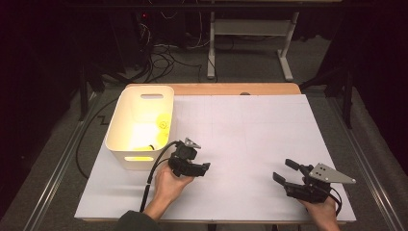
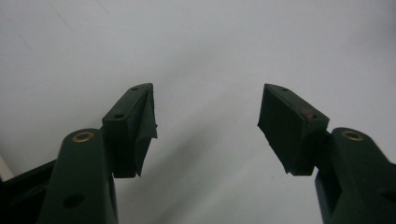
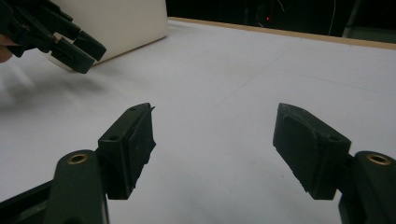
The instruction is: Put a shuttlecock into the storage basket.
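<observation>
Nearest the person, both tools are empty and gaping wide: the right gripper hovers low over the bare white table, and the left gripper hangs just beside the white basket, its pads clear of anything. Farther back, something yellow lies inside the basket, the likely thing of the work; its shape is too washed out to tell. To do the step well, the left tool should probably rise over the near rim before dipping in, jaws kept spread, while the right one stays well apart.
</observation>
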The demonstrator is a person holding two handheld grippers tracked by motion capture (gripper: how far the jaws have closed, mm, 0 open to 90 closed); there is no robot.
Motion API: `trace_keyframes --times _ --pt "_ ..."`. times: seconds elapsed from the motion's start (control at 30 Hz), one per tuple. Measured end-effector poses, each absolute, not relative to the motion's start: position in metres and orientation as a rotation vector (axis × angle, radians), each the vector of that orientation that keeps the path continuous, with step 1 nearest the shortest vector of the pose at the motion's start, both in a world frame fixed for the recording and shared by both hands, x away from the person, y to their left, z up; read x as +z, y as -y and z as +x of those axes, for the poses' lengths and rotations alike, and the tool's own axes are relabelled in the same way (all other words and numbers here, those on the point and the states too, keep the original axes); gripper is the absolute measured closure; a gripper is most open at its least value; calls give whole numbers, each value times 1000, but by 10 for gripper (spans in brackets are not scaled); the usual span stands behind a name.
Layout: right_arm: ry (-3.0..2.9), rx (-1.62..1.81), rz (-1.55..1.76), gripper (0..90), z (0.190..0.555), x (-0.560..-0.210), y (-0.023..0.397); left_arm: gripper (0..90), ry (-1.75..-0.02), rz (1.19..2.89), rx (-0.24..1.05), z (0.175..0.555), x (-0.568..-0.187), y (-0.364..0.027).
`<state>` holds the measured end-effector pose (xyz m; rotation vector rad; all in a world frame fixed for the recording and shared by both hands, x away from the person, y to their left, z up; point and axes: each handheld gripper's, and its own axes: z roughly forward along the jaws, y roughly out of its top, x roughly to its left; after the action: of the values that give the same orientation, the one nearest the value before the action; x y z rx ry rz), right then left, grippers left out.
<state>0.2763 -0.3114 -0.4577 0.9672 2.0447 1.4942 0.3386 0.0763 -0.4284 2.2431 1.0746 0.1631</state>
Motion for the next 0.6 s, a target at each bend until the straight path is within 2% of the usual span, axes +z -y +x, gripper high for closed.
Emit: trace_keyframes --times 0.6 --pt "-2046 1493 970 297 276 -458 311 372 -1080 2230 153 325 -434 -91"
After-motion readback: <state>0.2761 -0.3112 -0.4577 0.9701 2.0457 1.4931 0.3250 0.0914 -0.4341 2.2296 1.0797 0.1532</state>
